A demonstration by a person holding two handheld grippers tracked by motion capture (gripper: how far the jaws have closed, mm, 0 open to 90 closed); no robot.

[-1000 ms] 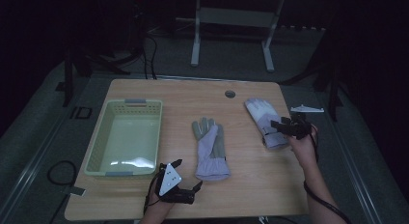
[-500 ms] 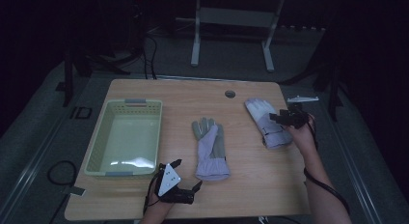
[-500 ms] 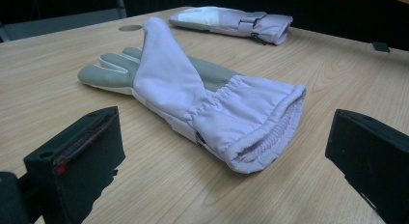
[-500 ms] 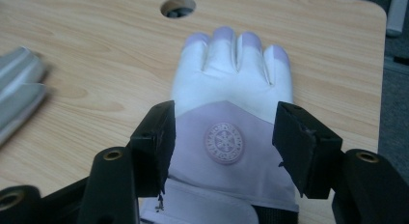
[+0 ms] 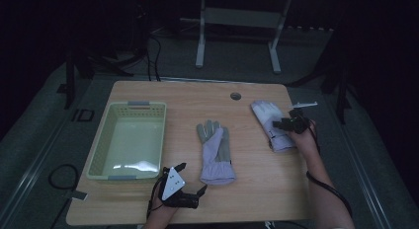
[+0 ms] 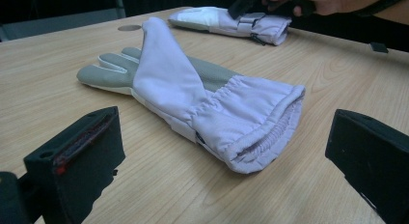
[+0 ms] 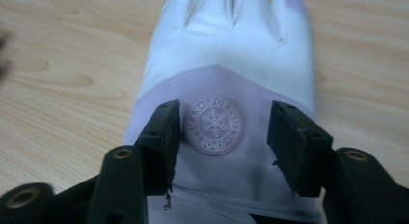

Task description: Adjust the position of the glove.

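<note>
On the left a pale green basket [image 5: 127, 140] sits empty on the wooden table [image 5: 247, 189], well apart from both gloves. At the near edge the left gripper [image 5: 190, 177] rests low on the wood with its jaws spread wide and nothing between them; in the left gripper view they frame the cuff of the middle glove [image 6: 193, 93], which lies palm up, grey fingers pointing away, untouched. It has not shifted over the last second.

The change is on the right. A second ago the right gripper [image 5: 282, 124] stood over the lower part of the right glove [image 5: 269, 121]; now it has slid up along it and come down over the back of it. In the right gripper view the jaws stand part open, one to each side of the round snowflake badge [image 7: 212, 123], pressed close to the fabric but not yet pinching it. I would judge a grasp is about to be made there, likely to carry this glove across to the basket, so nothing is packed yet.

The table is plain light wood with a small round cable hole [image 5: 235, 96] near its far edge. Beyond it the room is dark: grey floor, a white metal stand [image 5: 237, 21], cables trailing off to the left
</note>
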